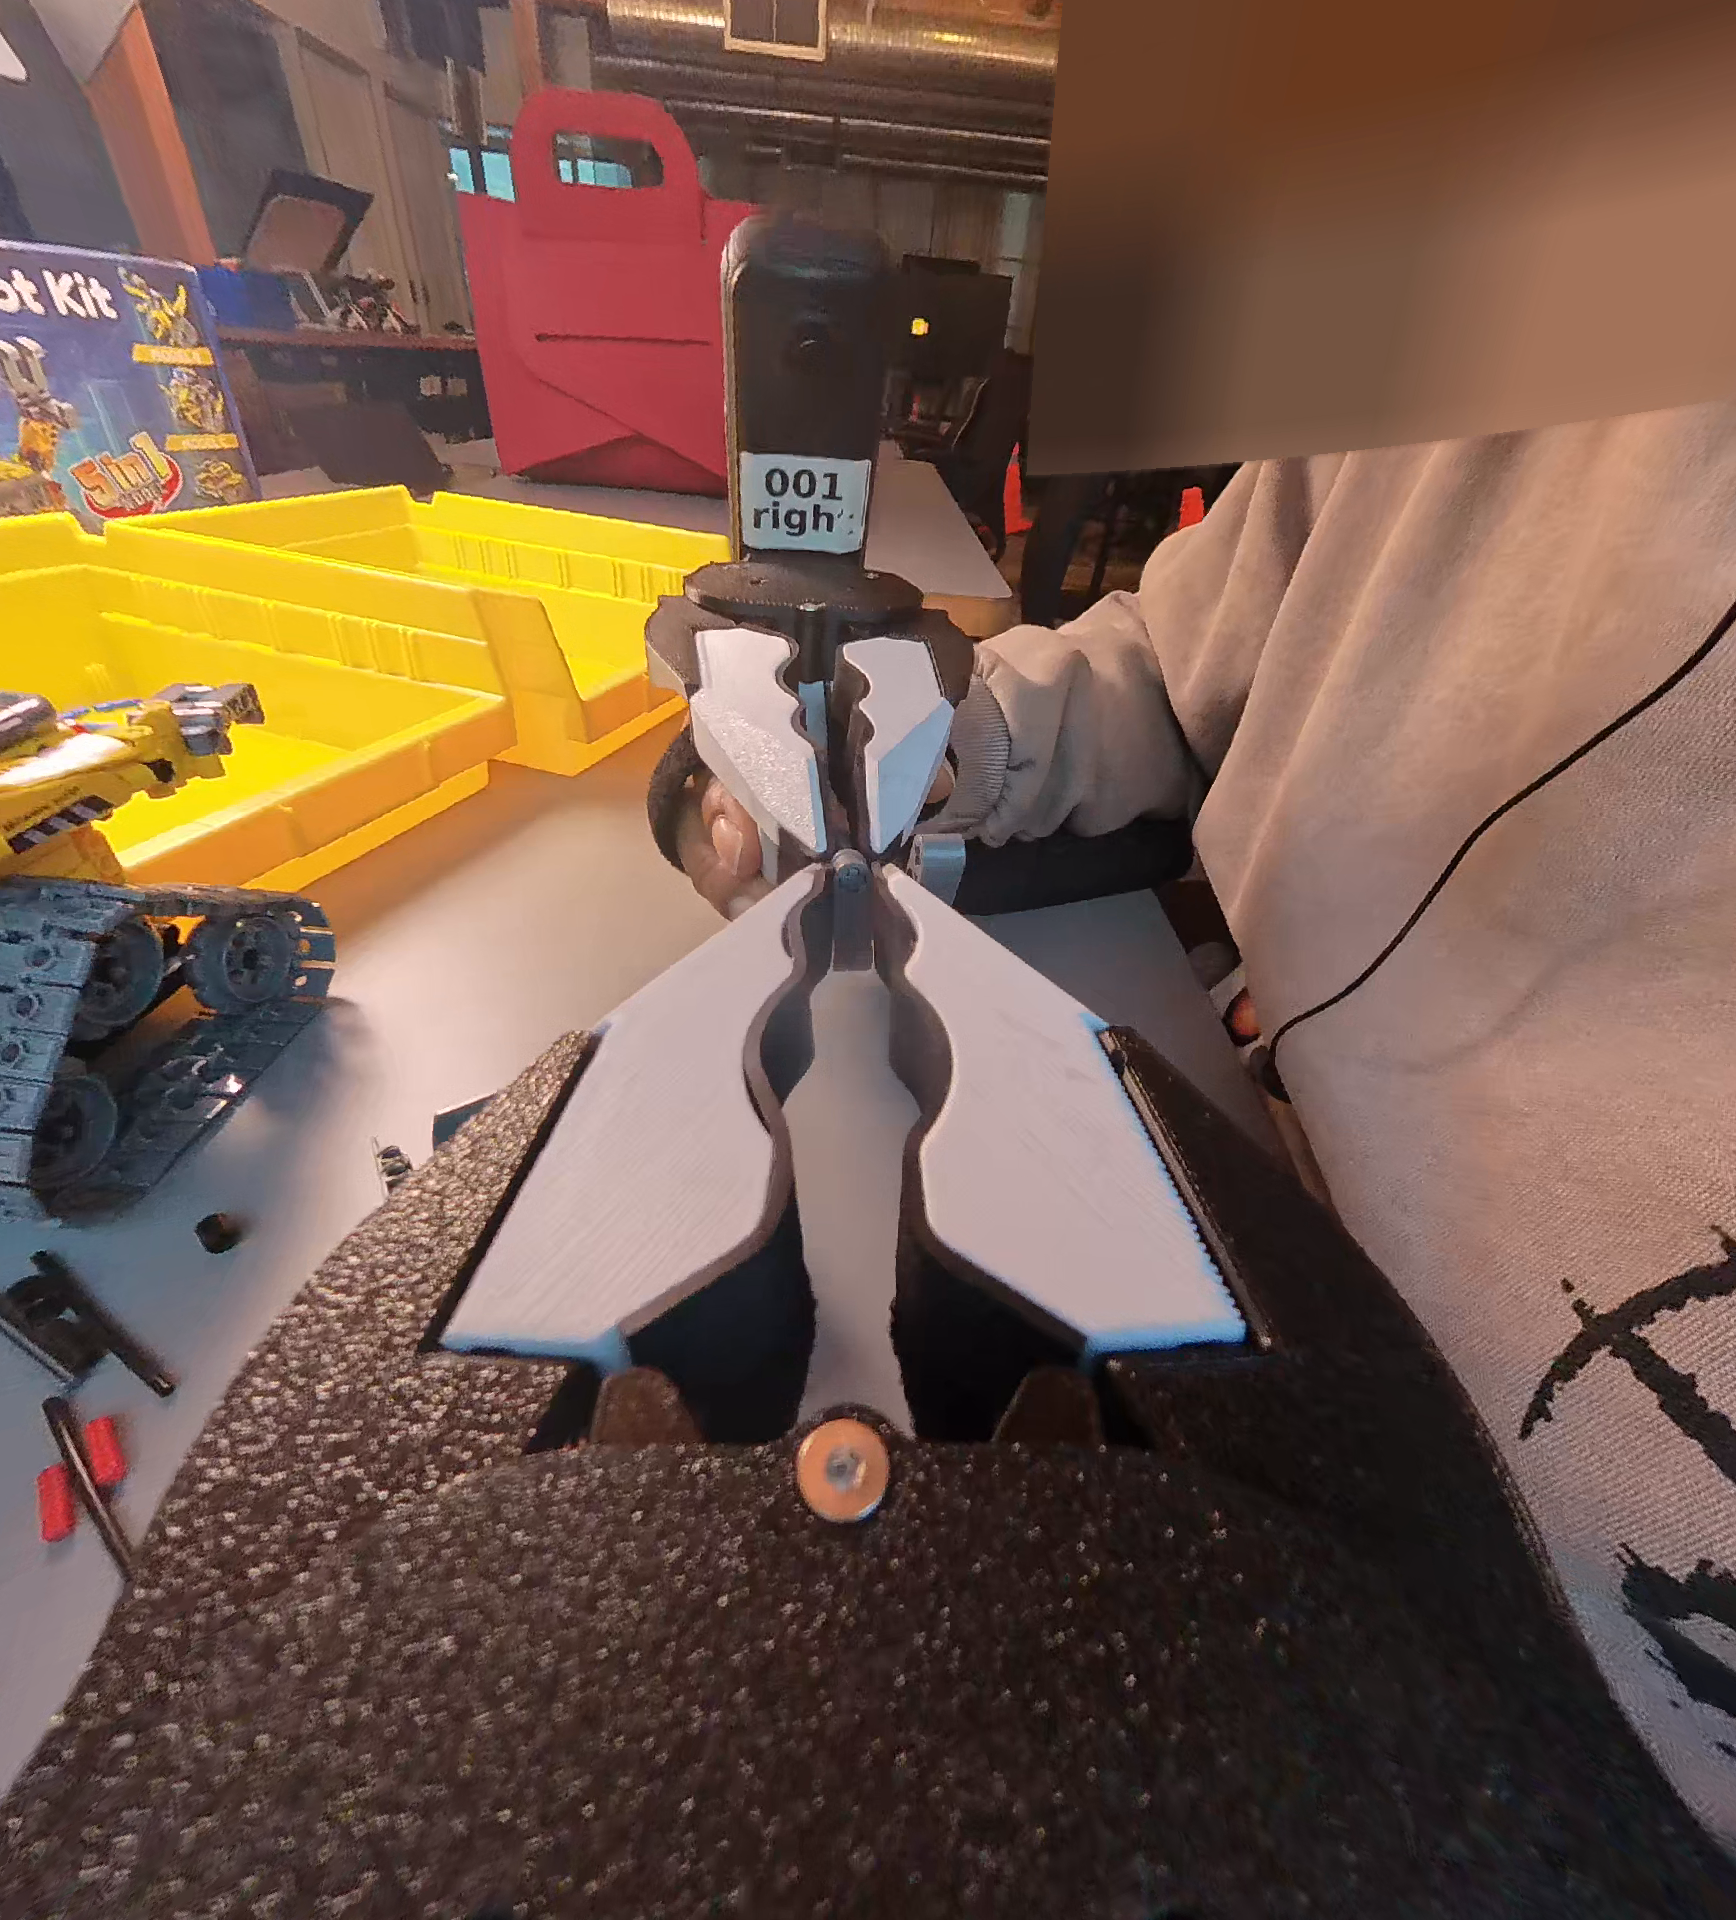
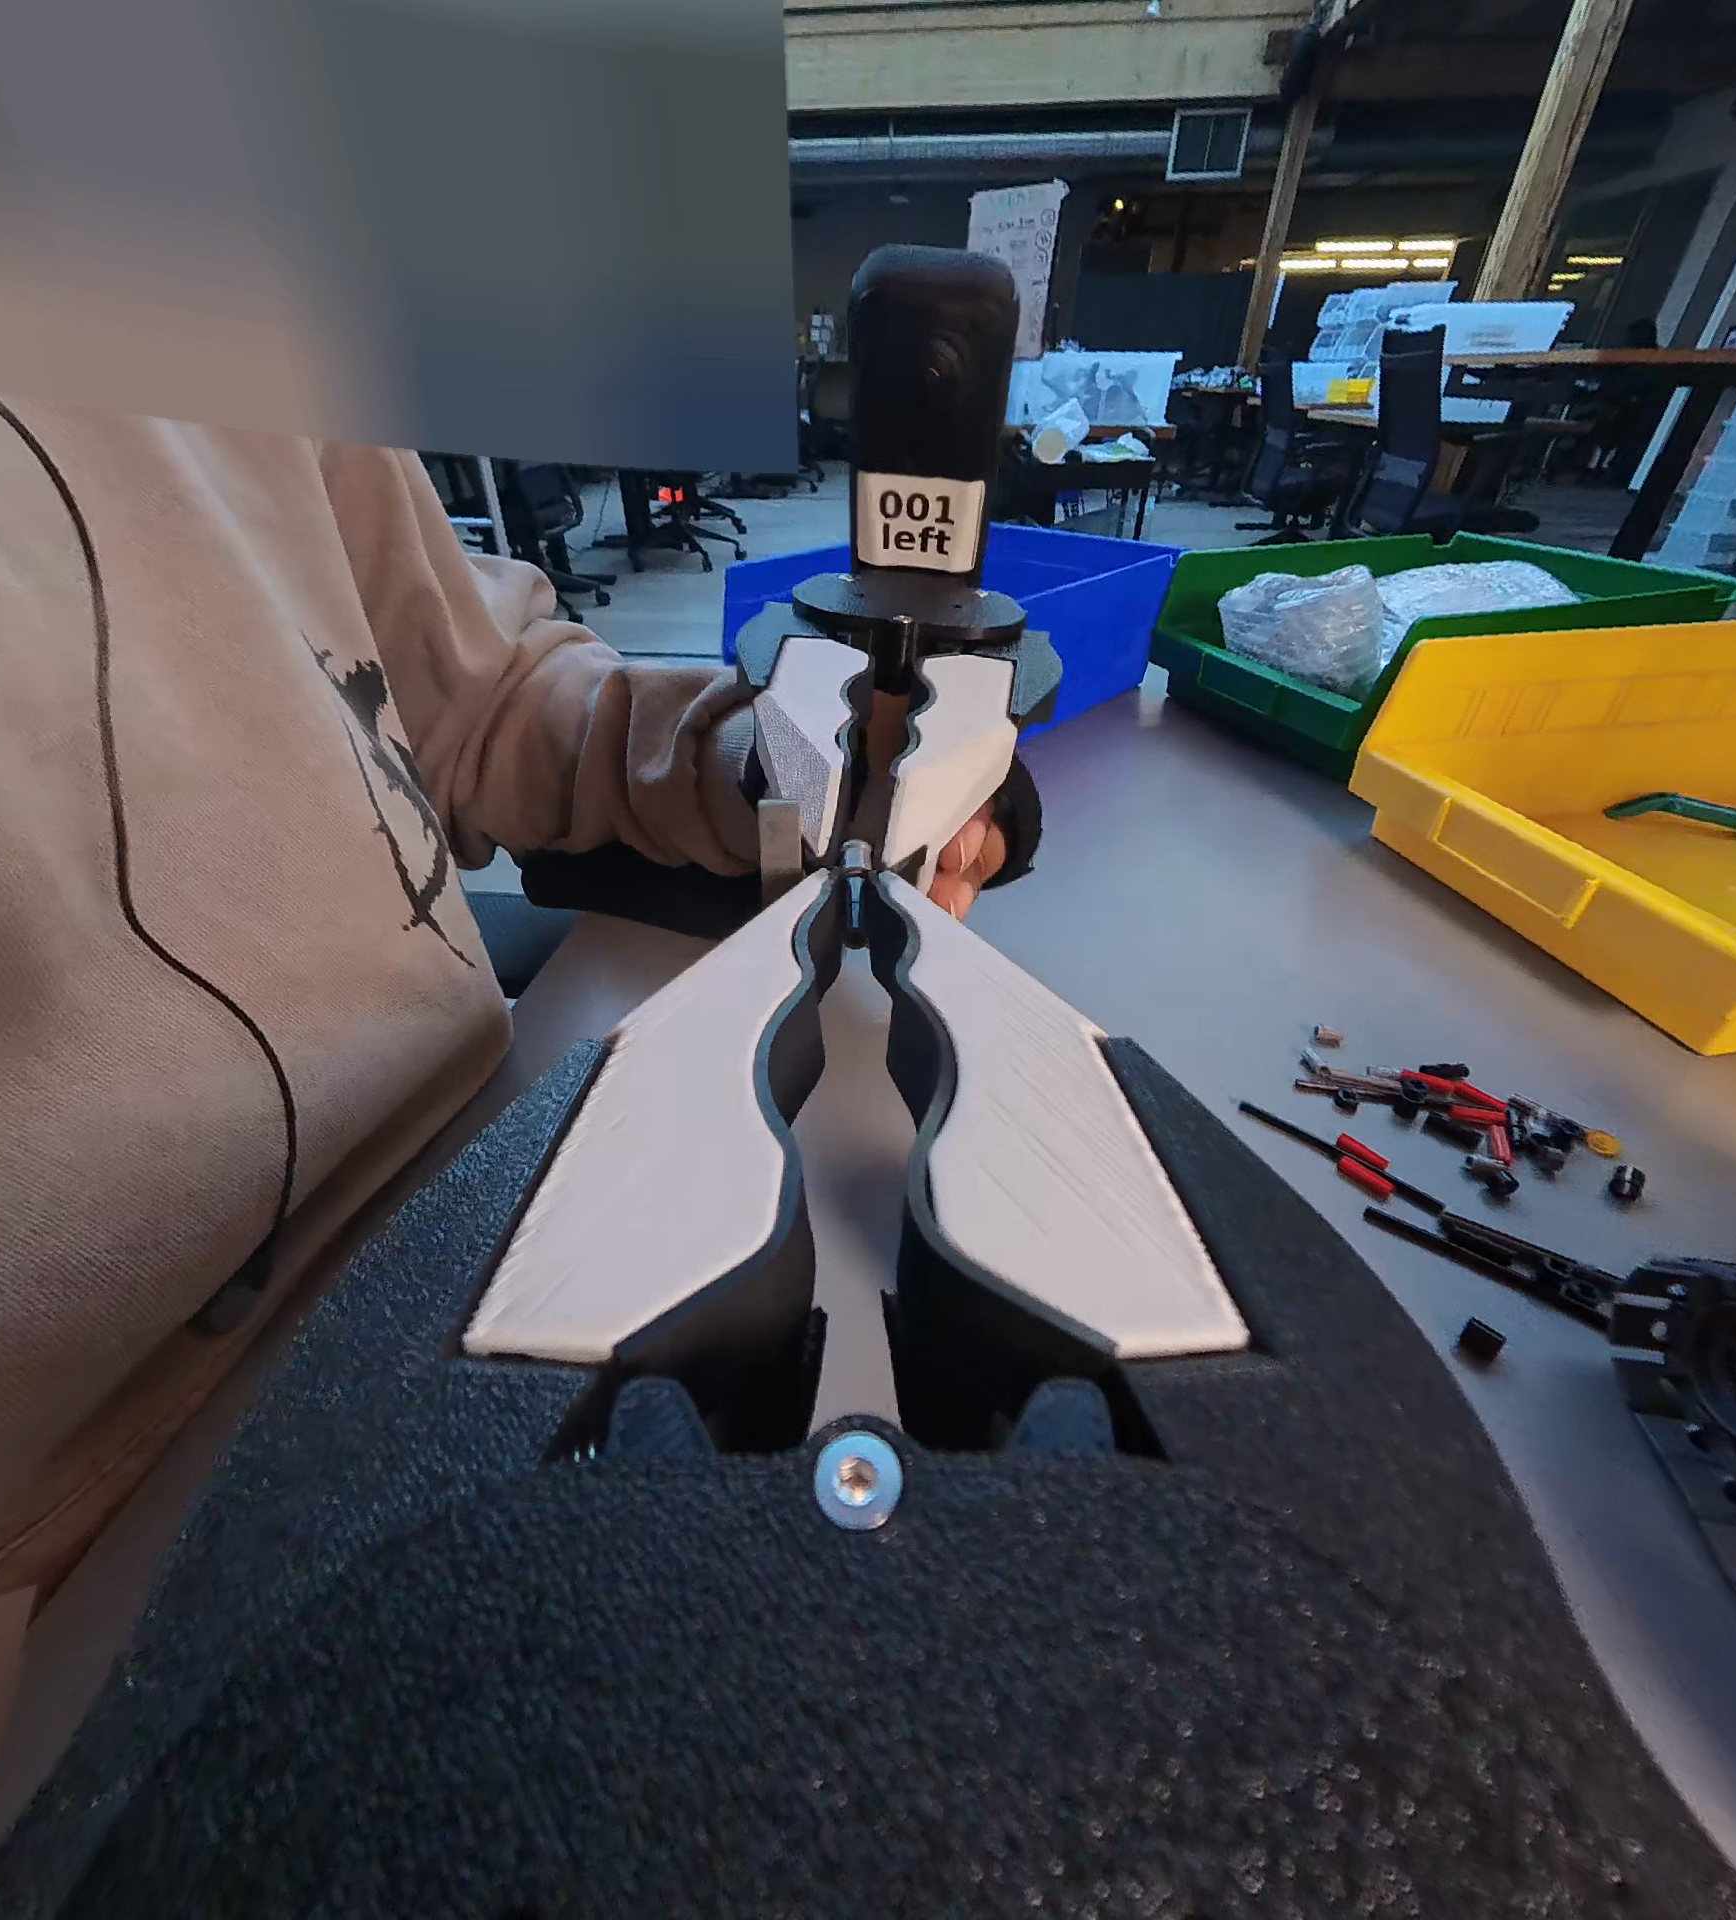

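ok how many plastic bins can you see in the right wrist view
3: a blue bin at the back, a green bin right of it, a yellow bin nearest, far right. More may be off frame.

1. The two grippers meet tip to tip over the grey table (image 1: 531, 935), leaving no gap between them.
2. Left gripper (image 1: 851, 868): the tracked yellow toy (image 1: 64, 935) and loose black and red pieces (image 1: 79, 1455) crowd one side.
3. Right gripper (image 2: 853, 868): bare table lies before the yellow bin (image 2: 1570, 894); scattered pieces (image 2: 1446, 1122) block nearer.
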The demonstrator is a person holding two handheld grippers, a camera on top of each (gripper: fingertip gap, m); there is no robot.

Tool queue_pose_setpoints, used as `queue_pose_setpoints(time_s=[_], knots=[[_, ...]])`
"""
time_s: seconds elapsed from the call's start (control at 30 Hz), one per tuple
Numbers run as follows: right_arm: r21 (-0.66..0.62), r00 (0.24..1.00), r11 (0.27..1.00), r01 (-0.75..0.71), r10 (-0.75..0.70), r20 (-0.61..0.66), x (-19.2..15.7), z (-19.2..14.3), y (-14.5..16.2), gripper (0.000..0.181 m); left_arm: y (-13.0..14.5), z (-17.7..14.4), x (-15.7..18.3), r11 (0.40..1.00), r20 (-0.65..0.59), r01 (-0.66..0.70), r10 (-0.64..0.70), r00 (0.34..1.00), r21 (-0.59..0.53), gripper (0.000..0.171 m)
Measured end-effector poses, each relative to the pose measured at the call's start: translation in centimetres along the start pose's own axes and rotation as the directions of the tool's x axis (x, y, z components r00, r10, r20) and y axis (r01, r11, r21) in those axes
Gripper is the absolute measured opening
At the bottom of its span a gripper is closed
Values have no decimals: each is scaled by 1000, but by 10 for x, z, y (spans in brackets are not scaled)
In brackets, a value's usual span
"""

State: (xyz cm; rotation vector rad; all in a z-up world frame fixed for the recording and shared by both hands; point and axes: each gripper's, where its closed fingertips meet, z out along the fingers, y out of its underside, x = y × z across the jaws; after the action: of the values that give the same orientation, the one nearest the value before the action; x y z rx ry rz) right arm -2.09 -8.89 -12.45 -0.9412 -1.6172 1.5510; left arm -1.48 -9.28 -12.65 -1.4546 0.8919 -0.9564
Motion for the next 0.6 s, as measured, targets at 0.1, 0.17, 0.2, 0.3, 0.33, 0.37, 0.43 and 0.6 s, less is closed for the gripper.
queue_pose_setpoints(time_s=[0.1,0.17,0.2,0.3,0.33,0.37,0.43,0.6], knots=[[36,1000,999,4,-5,15,-1,-2,-10,4,-11,0,0,999,15,-23,22,1000,41,4],[40,1000,999,-4,3,29,-1,-5,-11,4,-15,3,0,998,18,-27,27,999,48,4],[34,1000,999,-2,1,29,-1,-6,-10,3,-14,4,-1,999,18,-27,26,999,39,5],[27,999,1000,-2,1,37,-3,-9,-8,3,-12,7,2,999,7,-31,31,999,22,4],[35,999,999,-6,4,54,-7,-11,-10,4,-14,8,5,999,1,-36,36,999,27,4],[36,998,999,-6,3,63,-10,-13,-11,4,-16,9,8,999,-10,-44,44,999,29,4],[-10,1000,1000,4,-5,-10,5,-34,0,3,-50,-16,5,977,-13,2,1,1000,214,4],[-26,993,999,41,-44,-111,6,-41,9,4,-35,-31,-10,989,103,-60,46,994,133,5]])
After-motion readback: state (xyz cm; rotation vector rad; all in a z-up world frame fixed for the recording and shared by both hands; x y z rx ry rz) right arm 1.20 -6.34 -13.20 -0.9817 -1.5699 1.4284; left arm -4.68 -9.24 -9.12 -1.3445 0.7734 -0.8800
